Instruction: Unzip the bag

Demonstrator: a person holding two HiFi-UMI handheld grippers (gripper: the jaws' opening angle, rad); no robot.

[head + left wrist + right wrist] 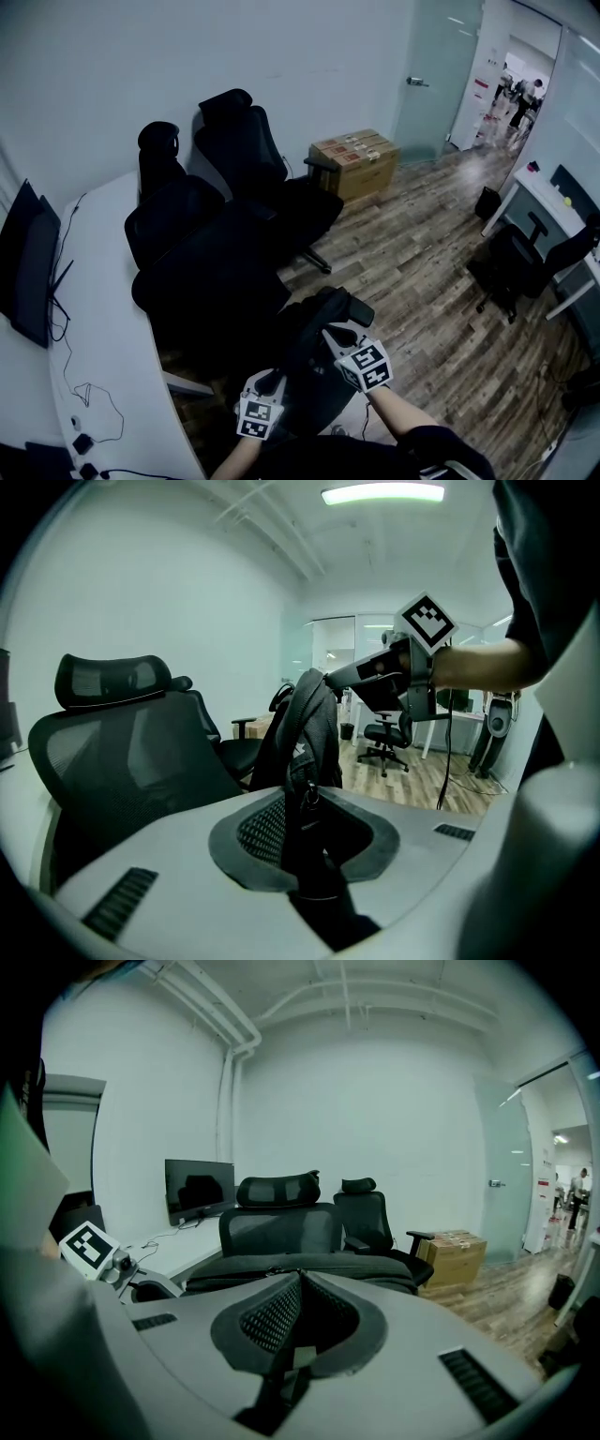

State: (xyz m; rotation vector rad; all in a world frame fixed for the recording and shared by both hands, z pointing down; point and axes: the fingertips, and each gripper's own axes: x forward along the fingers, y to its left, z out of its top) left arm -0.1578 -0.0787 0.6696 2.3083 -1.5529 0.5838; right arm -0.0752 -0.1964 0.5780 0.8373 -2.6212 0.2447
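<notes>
Black fabric bag (pixel 314 714): held up btwn both grippers, above a black mesh office chair (pixel 220 272); hangs upright in left gripper view. Left gripper (pixel 305 808): jaws pinching bag fabric right by a small dark zip pull (pixel 307 795). Right gripper (pixel 298 1288): jaws pressed together on a thin edge at bag's upper end. Zip open or closed: can't tell, too dark. Surroundings: more black office chairs (pixel 234 141) behind; white counter (pixel 103 309) at left w/ black monitor (pixel 28 262) and loose cables; brown cardboard box (pixel 356 161) on wood-plank floor (pixel 422 262), nr frosted glass door (pixel 436 66).
</notes>
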